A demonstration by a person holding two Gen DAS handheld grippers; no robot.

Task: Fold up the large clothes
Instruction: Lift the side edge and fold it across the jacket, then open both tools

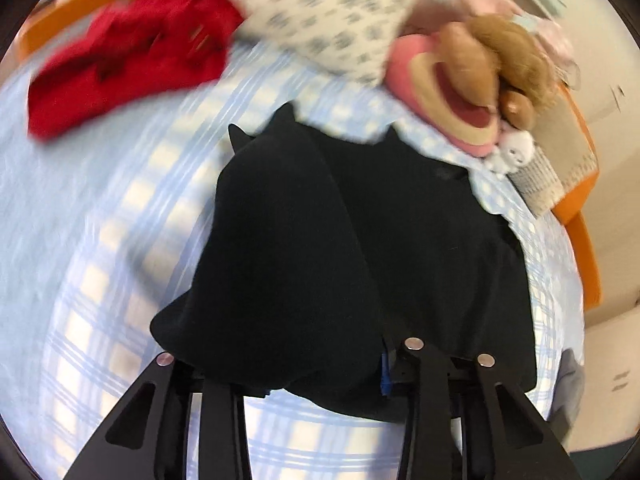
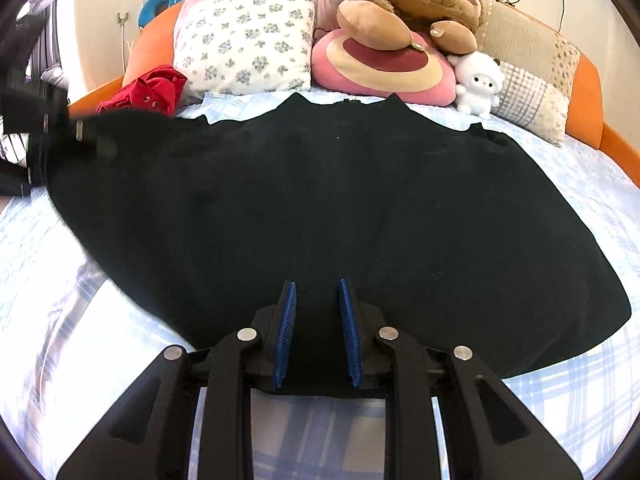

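A large black garment (image 2: 320, 208) lies spread across the bed, collar toward the pillows. In the left wrist view, which is blurred, a lifted fold of the black garment (image 1: 304, 248) drapes over my left gripper (image 1: 320, 364) and hides its fingertips; only a strip of blue pad (image 1: 384, 372) shows. The right wrist view shows the left gripper (image 2: 86, 136) at the far left, holding the garment's side edge raised. My right gripper (image 2: 318, 308) hovers low over the near hem, its blue pads (image 2: 286, 332) a narrow gap apart, with their inner faces bare.
The bed has a blue-and-white plaid sheet (image 2: 560, 400) and an orange frame (image 2: 588, 80). A red garment (image 2: 148, 92) lies at the back left. A flowered pillow (image 2: 248, 36), a pink cushion (image 2: 380, 68) and plush toys (image 2: 478, 80) line the headboard.
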